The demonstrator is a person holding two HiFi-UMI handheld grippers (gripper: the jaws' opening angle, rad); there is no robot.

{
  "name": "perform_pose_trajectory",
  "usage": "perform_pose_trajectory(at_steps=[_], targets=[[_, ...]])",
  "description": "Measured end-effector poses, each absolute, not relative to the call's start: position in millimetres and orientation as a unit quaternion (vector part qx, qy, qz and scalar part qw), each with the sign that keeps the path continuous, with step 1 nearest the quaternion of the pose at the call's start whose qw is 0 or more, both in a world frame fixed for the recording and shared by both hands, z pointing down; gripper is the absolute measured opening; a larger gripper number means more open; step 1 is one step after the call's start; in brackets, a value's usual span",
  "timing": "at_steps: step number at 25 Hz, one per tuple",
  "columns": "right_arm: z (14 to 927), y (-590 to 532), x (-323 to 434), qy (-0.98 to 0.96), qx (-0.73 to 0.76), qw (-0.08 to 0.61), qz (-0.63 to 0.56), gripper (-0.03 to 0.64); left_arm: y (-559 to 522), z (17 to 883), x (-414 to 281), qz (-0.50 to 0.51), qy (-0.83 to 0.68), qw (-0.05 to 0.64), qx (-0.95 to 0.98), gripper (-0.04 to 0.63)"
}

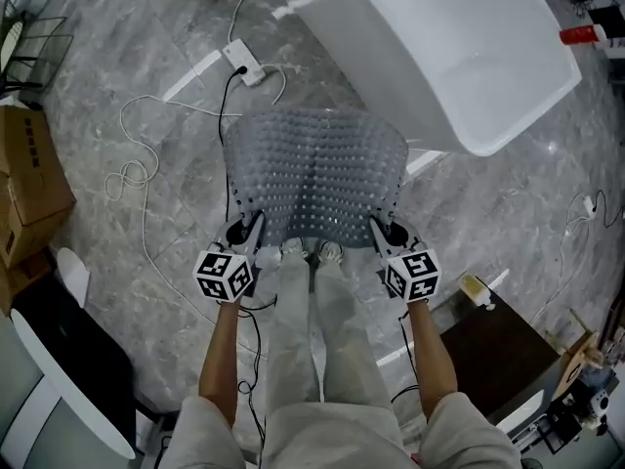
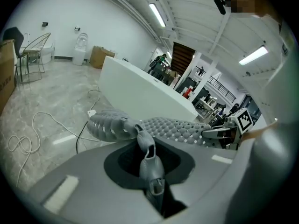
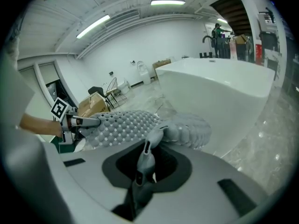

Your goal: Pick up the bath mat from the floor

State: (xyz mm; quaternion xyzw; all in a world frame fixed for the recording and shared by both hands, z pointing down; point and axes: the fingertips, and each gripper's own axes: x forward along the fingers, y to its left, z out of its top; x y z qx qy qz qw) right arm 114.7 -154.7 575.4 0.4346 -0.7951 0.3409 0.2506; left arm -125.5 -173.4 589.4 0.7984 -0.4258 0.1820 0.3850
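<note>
The grey bath mat [image 1: 317,169], studded with bumps and holes, hangs off the floor between my two grippers and sags away toward the tub. My left gripper [image 1: 258,223] is shut on the mat's near left corner, and my right gripper [image 1: 375,227] is shut on the near right corner. In the left gripper view the jaws [image 2: 141,133] pinch a fold of the mat [image 2: 173,127], with the right gripper [image 2: 228,130] across from them. The right gripper view has its jaws [image 3: 155,135] clamped on the mat [image 3: 124,124], and the left gripper [image 3: 77,121] holds the far corner.
A white bathtub [image 1: 469,57] stands just beyond the mat. A power strip [image 1: 242,62] and loose cables [image 1: 137,169] lie on the marble floor to the left. Cardboard boxes [image 1: 24,179] sit at far left, a dark cabinet [image 1: 508,350] at lower right. My shoes [image 1: 311,252] are under the mat's near edge.
</note>
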Motion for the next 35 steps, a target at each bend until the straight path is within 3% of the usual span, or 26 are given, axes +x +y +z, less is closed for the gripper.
perform_pose_trajectory(at_steps=[11,35], targets=[[440,-178,105,-0.815,0.452,0.208,0.296,0.049,-186,457,-128,0.166,-0.430,0.352,0.814,0.052],[168,-242,138,-0.834,0.525,0.095,0.142,0.049,-263,190,-99,0.071,-0.416,0.213,0.881,0.052]])
